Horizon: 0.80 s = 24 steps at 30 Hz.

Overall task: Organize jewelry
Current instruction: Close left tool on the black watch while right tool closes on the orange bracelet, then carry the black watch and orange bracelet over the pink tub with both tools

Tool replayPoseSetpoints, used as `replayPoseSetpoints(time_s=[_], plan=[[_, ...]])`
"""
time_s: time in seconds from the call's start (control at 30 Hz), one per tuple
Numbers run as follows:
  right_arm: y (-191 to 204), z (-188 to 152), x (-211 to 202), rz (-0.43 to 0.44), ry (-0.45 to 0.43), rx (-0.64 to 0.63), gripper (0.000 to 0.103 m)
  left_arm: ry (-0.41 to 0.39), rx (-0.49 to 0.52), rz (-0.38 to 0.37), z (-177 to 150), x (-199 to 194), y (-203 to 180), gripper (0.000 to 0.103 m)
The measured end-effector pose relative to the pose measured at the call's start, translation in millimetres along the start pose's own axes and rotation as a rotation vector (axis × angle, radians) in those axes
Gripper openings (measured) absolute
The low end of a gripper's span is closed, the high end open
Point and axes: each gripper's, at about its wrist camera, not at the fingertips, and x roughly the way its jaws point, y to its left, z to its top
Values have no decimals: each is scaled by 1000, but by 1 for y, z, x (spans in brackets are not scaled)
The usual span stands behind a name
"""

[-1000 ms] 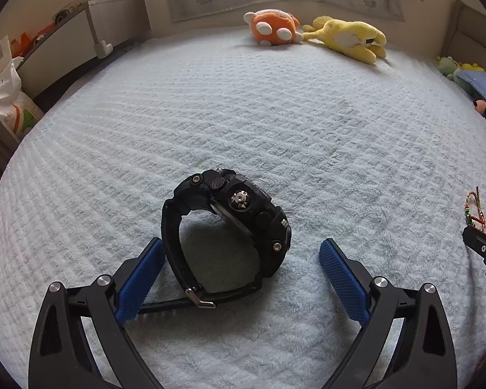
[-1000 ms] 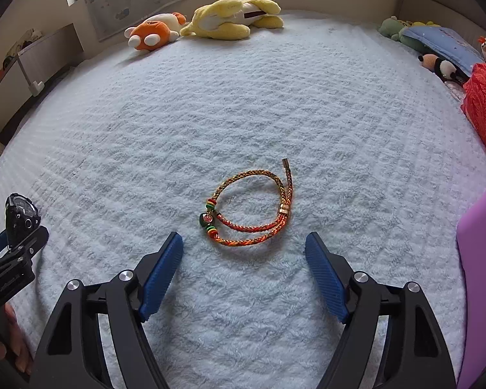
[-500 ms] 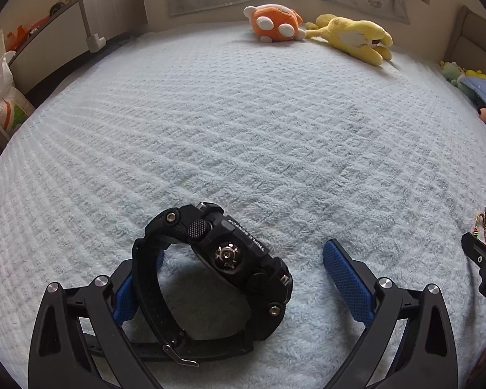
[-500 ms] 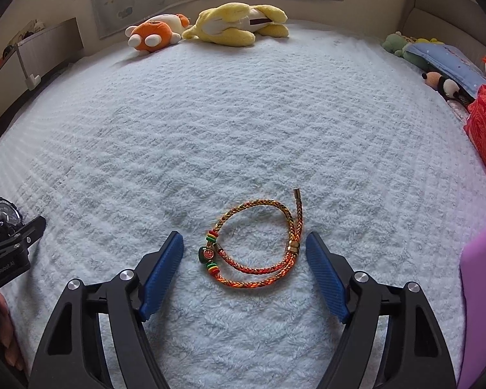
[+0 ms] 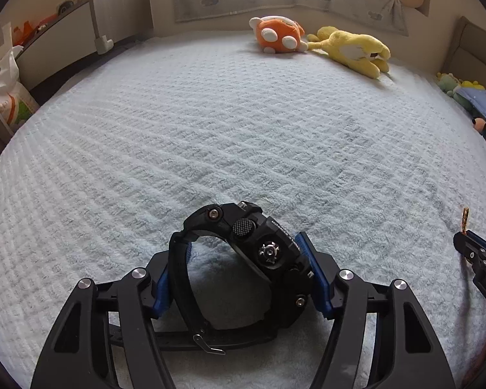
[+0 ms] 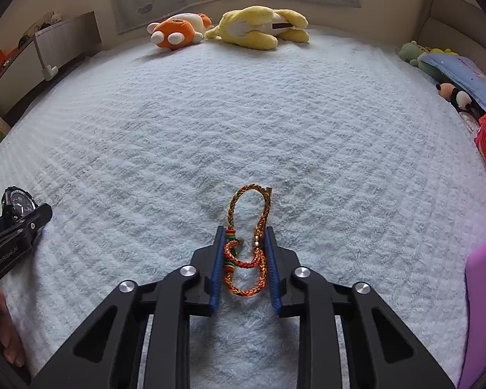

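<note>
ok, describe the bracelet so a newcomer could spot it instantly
On the pale blue blanket covering the bed, look near its front edge, far from the plush toys at the back. The bracelet sits between the closing pads of the right gripper, squeezed into a narrow loop. It is the only braided orange-red cord with coloured beads; the watch is black.

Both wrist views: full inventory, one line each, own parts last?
watch: 1, black, on the blanket between the left pads
bracelet: 1, braided orange-red with beads, squeezed between the right pads
blanket: 1, pale blue, covers the bed
orange toy: 1, orange and white, far edge
yellow toy: 1, yellow, beside the orange toy
small toys: several, mixed colours, right edge
bag: 1, white, left of the bed
left tongs: 1, black with blue pads, closing on the watch
right tongs: 1, same colours, closing on the bracelet
</note>
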Motion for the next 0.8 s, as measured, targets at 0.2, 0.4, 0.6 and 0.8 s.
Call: replayPoseSetpoints(time_s=[0.2,0.4,0.6,0.8], plan=[[-1,-8,-14,43,15,50,12,2,16,-33,-14,-22,1,63],[11,-26,-38,68,42,46,12,20,48,-72,-30,-53,3,63],[35,-53,-76,120,100,54,12,66,54,-103,-46,-93,9,63],[62,-76,-134,177,151,57,12,87,75,-119,-59,-147,17,63]])
